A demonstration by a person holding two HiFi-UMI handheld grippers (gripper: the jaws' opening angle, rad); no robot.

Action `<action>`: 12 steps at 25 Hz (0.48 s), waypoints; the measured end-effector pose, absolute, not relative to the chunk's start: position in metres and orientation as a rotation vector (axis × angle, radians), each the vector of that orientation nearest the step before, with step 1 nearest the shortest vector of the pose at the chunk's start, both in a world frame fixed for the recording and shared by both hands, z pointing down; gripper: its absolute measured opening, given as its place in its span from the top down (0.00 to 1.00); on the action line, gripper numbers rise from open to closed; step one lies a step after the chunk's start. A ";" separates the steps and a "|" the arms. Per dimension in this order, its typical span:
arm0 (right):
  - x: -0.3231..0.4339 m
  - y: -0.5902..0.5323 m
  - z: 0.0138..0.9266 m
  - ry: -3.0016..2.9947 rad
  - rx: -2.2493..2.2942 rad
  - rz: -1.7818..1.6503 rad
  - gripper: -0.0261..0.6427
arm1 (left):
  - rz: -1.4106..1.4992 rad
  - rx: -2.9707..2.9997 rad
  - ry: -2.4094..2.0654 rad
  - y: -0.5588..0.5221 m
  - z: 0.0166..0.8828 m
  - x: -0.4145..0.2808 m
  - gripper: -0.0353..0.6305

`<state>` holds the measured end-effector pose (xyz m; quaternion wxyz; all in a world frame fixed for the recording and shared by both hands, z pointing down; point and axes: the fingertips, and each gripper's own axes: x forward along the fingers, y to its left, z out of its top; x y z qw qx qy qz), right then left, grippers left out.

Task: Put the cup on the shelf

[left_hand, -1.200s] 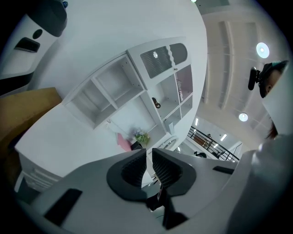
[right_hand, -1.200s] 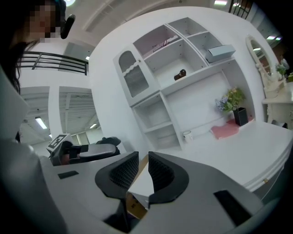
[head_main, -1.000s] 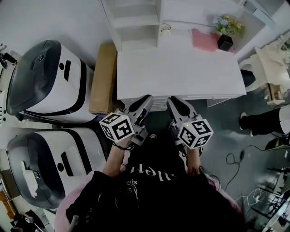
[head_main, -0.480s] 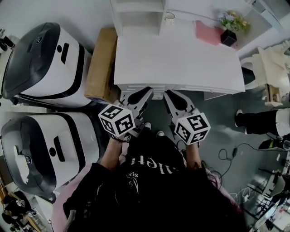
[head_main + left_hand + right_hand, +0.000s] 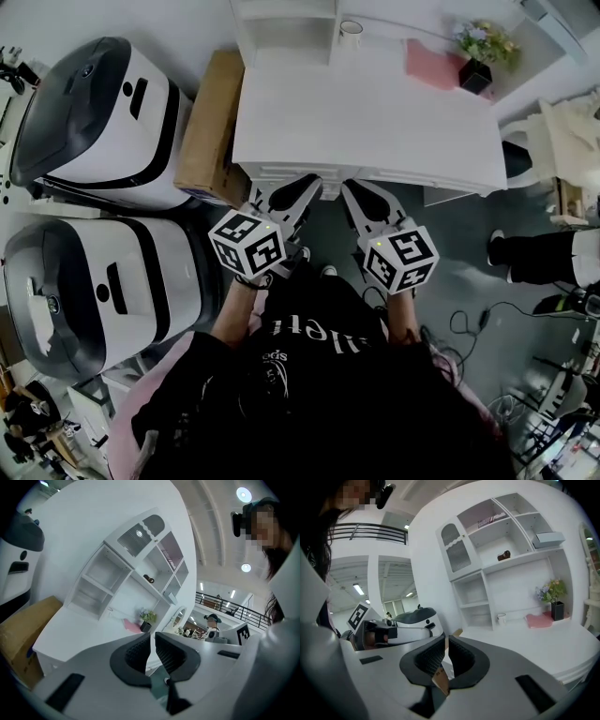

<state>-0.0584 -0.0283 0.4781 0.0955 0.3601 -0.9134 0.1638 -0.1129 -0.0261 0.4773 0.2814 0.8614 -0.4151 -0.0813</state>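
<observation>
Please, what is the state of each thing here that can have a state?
Cup: upright on desk, not yet on shelf.
Left gripper: shut, empty.
Right gripper: jaws just closed, shut, empty.
Flower pot: upright on desk.
Cabinet door: closed.

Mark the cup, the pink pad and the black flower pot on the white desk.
cup (image 5: 351,36), head view, on its white side just below the rim.
pink pad (image 5: 433,66), head view, middle of its top face.
black flower pot (image 5: 474,82), head view, on its dark side wall.
</observation>
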 end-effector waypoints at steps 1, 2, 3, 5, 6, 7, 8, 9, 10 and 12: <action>-0.056 -0.027 0.478 -2.709 1.062 0.484 0.87 | -0.214 2.309 -1.118 -0.025 0.477 -0.111 0.88; -0.054 -0.026 0.477 -2.711 1.057 0.482 0.87 | -0.210 2.309 -1.123 -0.025 0.476 -0.109 0.88; -0.052 -0.026 0.477 -2.714 1.051 0.480 0.87 | -0.206 2.308 -1.127 -0.024 0.477 -0.107 0.88; -0.049 -0.024 0.476 -2.720 1.043 0.477 0.87 | -0.200 2.305 -1.134 -0.023 0.477 -0.103 0.88; -0.047 -0.024 0.475 -2.724 1.041 0.477 0.87 | -0.197 2.303 -1.137 -0.023 0.477 -0.101 0.88; -0.045 -0.024 0.474 -2.728 1.039 0.477 0.87 | -0.195 2.302 -1.138 -0.022 0.476 -0.099 0.88; -0.043 -0.023 0.474 -2.732 1.036 0.477 0.87 | -0.193 2.302 -1.140 -0.022 0.476 -0.096 0.88; -0.041 -0.023 0.473 -2.735 1.034 0.478 0.87 | -0.192 2.303 -1.140 -0.022 0.475 -0.094 0.88; -0.038 -0.024 0.472 -2.738 1.031 0.479 0.87 | -0.189 2.305 -1.140 -0.022 0.475 -0.091 0.88; -0.034 -0.025 0.472 -2.744 1.029 0.487 0.87 | -0.180 2.310 -1.139 -0.023 0.473 -0.086 0.88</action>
